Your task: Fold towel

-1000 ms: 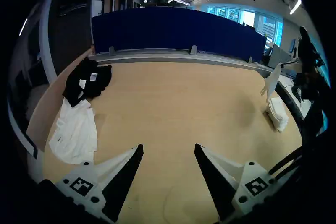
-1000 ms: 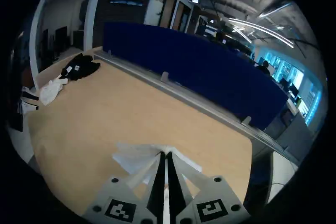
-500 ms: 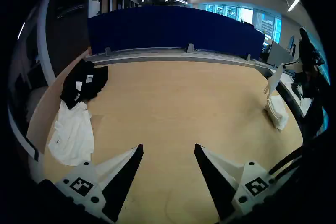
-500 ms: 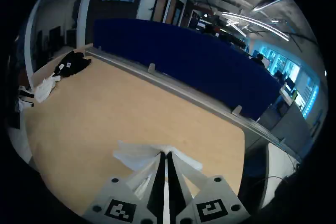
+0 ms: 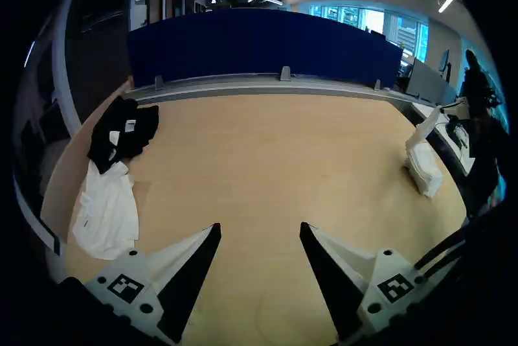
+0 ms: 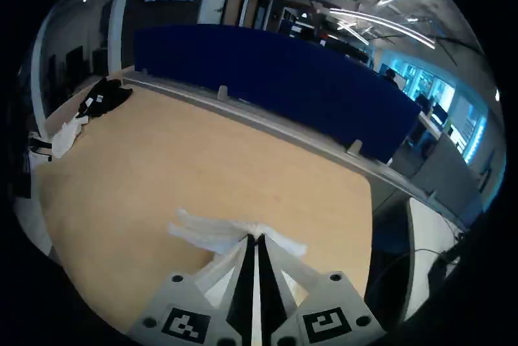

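Currently the right gripper pinches the white towel, fingers closed together on the fabric, low over the wooden table. The left gripper hovers above the table, fingers spread wide. A black cloth and a white cloth lie touching at the table's far left edge.

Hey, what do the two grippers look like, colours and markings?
The left gripper and right gripper match: two long fingers tapering to points, white outer shells, black inner faces, and a square black-and-white marker at each finger's base.
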